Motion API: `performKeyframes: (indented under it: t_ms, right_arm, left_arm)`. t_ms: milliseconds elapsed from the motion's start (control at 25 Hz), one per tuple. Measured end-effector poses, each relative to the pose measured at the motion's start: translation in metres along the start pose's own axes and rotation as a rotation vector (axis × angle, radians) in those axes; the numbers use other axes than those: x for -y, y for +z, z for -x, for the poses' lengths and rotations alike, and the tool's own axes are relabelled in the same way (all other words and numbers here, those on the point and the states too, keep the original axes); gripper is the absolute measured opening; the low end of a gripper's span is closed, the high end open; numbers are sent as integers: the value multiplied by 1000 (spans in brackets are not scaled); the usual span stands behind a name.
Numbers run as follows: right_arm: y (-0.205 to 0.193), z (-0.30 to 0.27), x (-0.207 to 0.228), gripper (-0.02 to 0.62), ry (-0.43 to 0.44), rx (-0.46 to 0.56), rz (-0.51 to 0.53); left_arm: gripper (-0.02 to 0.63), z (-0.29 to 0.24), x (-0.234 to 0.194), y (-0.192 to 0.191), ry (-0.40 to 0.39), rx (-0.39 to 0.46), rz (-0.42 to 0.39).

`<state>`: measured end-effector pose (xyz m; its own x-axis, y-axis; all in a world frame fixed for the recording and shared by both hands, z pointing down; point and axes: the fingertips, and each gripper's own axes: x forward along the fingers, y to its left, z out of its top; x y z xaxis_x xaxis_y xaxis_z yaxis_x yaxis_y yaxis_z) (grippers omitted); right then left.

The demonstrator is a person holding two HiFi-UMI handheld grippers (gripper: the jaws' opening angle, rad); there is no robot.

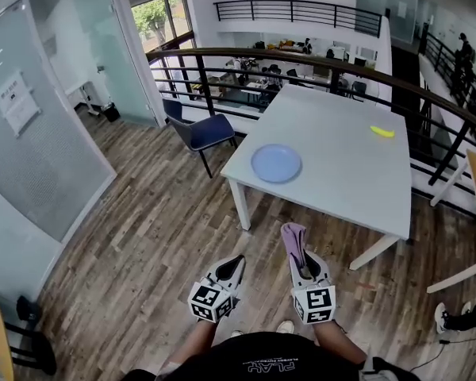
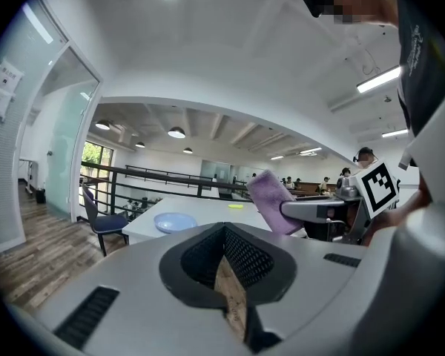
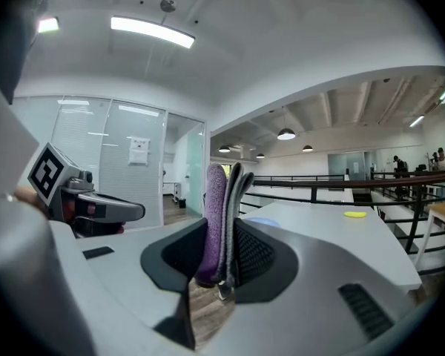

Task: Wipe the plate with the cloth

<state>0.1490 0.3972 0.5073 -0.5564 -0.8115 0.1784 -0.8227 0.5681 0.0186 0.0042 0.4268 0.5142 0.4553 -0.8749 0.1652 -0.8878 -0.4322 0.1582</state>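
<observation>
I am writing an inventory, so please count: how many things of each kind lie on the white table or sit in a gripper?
Blue plate: 1
Yellow object: 1
Purple cloth: 1
Total: 3

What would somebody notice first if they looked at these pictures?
Probably the purple cloth, which sticks up out of the right hand-held gripper low in the head view; that gripper is shut on it. Next comes the round blue plate near the closest corner of the white table, with a small yellow thing far across the top.
</observation>
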Motion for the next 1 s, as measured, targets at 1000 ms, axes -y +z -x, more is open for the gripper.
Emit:
performKeyframes:
  t_ms: [1000]
  right_arm:
    - [32,-68,42,103,99,29,64]
  left_arm:
    - [11,-93,-28,24,3,7,20]
